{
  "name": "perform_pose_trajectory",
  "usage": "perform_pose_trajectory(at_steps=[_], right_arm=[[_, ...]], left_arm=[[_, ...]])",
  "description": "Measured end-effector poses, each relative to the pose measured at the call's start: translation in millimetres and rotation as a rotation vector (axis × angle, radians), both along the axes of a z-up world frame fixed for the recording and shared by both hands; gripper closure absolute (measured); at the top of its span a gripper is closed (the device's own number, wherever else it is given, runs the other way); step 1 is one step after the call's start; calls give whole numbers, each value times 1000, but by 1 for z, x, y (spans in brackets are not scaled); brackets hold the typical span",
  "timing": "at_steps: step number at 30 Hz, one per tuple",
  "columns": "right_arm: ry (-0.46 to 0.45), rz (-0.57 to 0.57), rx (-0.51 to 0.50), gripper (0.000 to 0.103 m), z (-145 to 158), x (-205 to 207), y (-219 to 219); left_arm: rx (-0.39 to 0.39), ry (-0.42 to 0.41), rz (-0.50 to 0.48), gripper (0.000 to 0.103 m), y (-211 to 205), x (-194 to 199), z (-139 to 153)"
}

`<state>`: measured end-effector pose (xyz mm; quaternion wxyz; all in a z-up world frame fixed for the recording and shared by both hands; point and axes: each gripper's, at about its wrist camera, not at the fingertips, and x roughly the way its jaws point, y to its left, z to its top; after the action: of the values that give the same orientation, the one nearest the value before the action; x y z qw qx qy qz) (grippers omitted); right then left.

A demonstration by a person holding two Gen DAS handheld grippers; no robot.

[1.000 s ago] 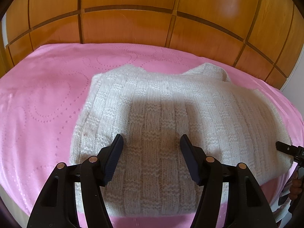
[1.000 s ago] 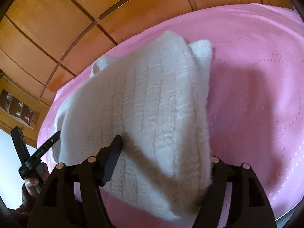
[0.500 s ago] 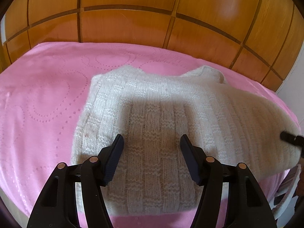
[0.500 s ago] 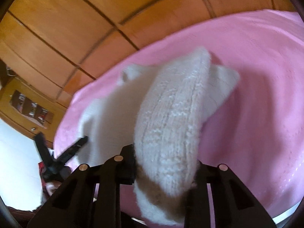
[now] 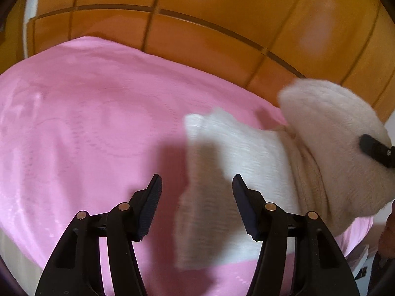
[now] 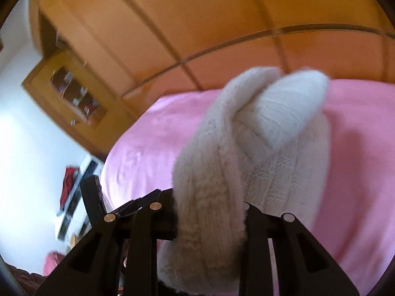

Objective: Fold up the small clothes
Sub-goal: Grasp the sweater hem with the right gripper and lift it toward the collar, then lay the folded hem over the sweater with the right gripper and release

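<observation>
A cream knitted sweater (image 5: pixel 234 153) lies on the pink bedsheet (image 5: pixel 86 123), blurred by motion. Its right side is bunched up and raised off the bed (image 5: pixel 333 133). My right gripper (image 6: pixel 209 207) is shut on that thick fold of sweater (image 6: pixel 246 148), which hides its pads. One of its black fingers (image 5: pixel 375 150) shows against the wool in the left wrist view. My left gripper (image 5: pixel 196 180) is open above the sweater's left edge, pressing on nothing. The left gripper (image 6: pixel 93 197) also shows at the lower left of the right wrist view.
Orange wooden panels (image 5: pixel 197 24) rise behind the bed. A wooden shelf unit (image 6: pixel 74 93) with small items hangs on the white wall at left. A person's hand (image 5: pixel 387 234) shows at the right edge. Bare pink sheet spreads to the left of the sweater.
My right gripper shut on the sweater's right side and lifted it into a bunched fold. My left gripper shifted left, so the sweater now sits under its right finger and beyond.
</observation>
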<state>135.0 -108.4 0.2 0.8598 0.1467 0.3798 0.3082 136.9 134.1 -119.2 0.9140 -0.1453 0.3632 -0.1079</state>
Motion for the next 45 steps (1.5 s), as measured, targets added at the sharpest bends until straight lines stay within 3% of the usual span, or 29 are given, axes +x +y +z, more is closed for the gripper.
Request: perform_pose_trajectory(at_steps=[3, 5, 6, 8, 10, 14, 19, 24, 29, 32, 33, 35, 36, 37, 41, 43, 45], right_arm=[[12, 65, -76, 80, -19, 8, 46], [6, 102, -147, 71, -31, 9, 71], [13, 120, -166, 60, -40, 8, 81], [12, 156, -129, 46, -42, 2, 83], [-14, 180, -58, 38, -34, -9, 71], [-55, 112, -3, 34, -26, -29, 28], [-60, -42, -108, 33, -46, -53, -19], [-66, -114, -179, 34, -64, -72, -52], [-93, -65, -267, 34, -78, -88, -46], [-85, -63, -308, 32, -94, -86, -31], [-106, -82, -339, 31, -98, -84, -25], [-153, -102, -384, 38, -101, -77, -13], [-162, -108, -401, 68, -101, -76, -11], [-167, -114, -416, 81, -101, -73, -8], [-235, -66, -420, 89, -88, -88, -5], [-197, -40, -452, 89, -104, -90, -7], [-149, -39, -476, 90, -125, -87, -10]], left_arm=[[-41, 17, 21, 44, 15, -1, -1], [-60, 13, 26, 44, 22, -3, 0], [-69, 9, 28, 44, 25, -4, 2], [-103, 4, 22, 44, 30, -5, 5], [-144, -3, 13, 44, 35, -5, 11], [-274, 6, -22, 44, 44, -7, 17], [-387, 33, -97, 43, 37, -11, 23], [-347, 59, -151, 38, 13, -19, 22], [-278, 100, -162, 40, -7, -13, 12], [-240, 118, -160, 57, -16, -3, 8], [-223, 130, -159, 68, -18, 1, 5], [-193, 130, -162, 84, -22, 8, 5], [-179, 125, -157, 90, -21, 9, 8], [-171, 114, -156, 92, -19, 9, 12], [-140, 44, -142, 93, -10, -2, 29], [-114, 77, -118, 93, -8, 1, 16], [-36, 135, -96, 93, -16, 4, -11]])
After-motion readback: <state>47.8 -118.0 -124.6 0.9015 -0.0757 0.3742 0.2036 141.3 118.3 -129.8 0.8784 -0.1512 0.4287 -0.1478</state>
